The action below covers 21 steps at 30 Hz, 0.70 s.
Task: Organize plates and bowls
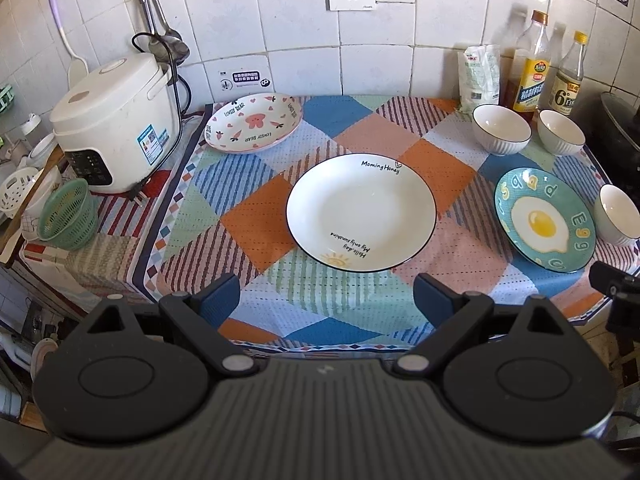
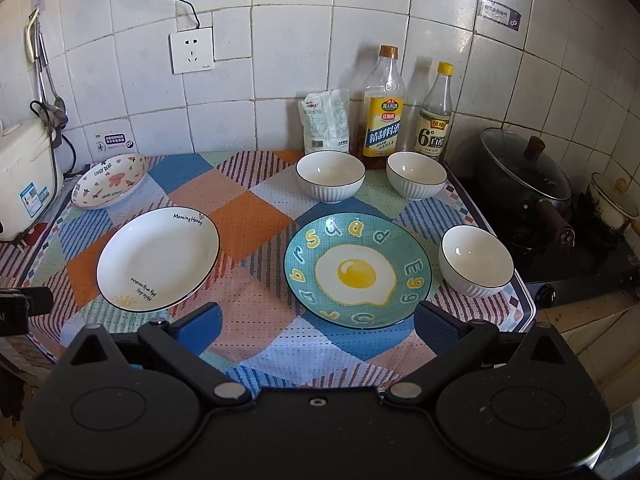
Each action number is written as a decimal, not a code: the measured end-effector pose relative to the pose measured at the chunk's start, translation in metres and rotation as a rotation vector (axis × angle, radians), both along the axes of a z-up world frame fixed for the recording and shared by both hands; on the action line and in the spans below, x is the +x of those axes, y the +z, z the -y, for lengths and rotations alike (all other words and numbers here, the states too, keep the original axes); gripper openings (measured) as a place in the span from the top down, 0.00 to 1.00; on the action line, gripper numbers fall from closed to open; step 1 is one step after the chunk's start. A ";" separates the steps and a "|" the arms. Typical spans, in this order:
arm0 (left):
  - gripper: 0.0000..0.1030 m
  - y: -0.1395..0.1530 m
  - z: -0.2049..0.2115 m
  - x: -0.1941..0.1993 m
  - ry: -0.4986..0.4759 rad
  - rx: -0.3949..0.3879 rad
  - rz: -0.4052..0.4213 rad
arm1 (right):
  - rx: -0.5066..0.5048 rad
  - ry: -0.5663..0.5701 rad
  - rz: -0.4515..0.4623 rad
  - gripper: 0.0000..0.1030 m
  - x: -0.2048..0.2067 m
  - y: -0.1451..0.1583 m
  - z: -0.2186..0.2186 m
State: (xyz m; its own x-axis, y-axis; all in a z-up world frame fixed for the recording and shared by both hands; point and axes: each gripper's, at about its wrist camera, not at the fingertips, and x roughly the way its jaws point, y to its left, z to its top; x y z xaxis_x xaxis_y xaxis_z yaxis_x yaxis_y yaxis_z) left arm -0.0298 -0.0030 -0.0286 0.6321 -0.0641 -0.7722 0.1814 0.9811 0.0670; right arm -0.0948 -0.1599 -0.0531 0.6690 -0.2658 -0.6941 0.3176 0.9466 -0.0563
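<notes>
Three plates lie on the checked cloth: a white plate [image 1: 360, 212] [image 2: 158, 258] in the middle, a teal fried-egg plate [image 1: 544, 224] [image 2: 358, 270] to its right, and a pink bear plate [image 1: 254, 122] [image 2: 110, 186] at the back left. Three white ribbed bowls stand apart: two at the back [image 1: 500, 128] [image 1: 560, 130] [image 2: 330, 176] [image 2: 416, 174] and one at the right edge [image 1: 616, 214] [image 2: 476, 260]. My left gripper [image 1: 326, 300] is open and empty, just in front of the white plate. My right gripper [image 2: 318, 326] is open and empty, in front of the egg plate.
A white rice cooker [image 1: 116, 120] and a green basket [image 1: 70, 218] stand at the left. A flour bag [image 2: 326, 120] and two bottles [image 2: 382, 104] [image 2: 436, 114] line the tiled wall. A lidded black pot [image 2: 524, 176] sits on the stove at the right.
</notes>
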 end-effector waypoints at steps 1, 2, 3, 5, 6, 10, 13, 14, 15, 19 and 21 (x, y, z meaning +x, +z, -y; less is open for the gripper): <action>0.09 -0.001 -0.001 0.000 0.000 -0.002 -0.004 | -0.003 0.000 -0.001 0.00 0.000 0.000 -0.001; 0.09 -0.001 -0.002 0.001 -0.001 -0.004 -0.007 | -0.008 0.000 -0.002 0.00 -0.001 -0.001 -0.002; 0.09 -0.002 -0.003 0.001 0.002 -0.006 -0.009 | -0.010 0.001 -0.002 0.00 -0.001 -0.001 -0.002; 0.09 -0.002 -0.004 0.001 -0.001 -0.005 -0.007 | -0.008 0.001 0.001 0.00 -0.001 -0.002 -0.002; 0.09 -0.002 -0.004 0.001 -0.003 -0.003 -0.008 | -0.005 0.000 0.001 0.00 -0.001 -0.002 -0.001; 0.09 -0.002 -0.005 0.000 -0.007 -0.015 -0.013 | -0.001 0.000 -0.001 0.00 0.000 -0.002 0.000; 0.09 -0.003 -0.006 0.000 -0.007 -0.016 -0.015 | -0.014 0.000 0.001 0.00 0.000 -0.001 -0.002; 0.09 -0.003 -0.006 0.000 -0.007 -0.016 -0.018 | -0.016 0.001 0.001 0.00 -0.001 -0.001 -0.003; 0.09 -0.003 -0.007 0.001 -0.008 -0.016 -0.021 | -0.017 0.003 0.001 0.00 -0.001 0.000 -0.003; 0.09 -0.004 -0.007 0.001 -0.010 -0.013 -0.026 | -0.023 0.003 0.001 0.00 -0.001 -0.001 -0.003; 0.09 -0.006 -0.006 0.002 -0.010 -0.008 -0.028 | -0.023 0.003 0.001 0.00 -0.001 -0.002 -0.002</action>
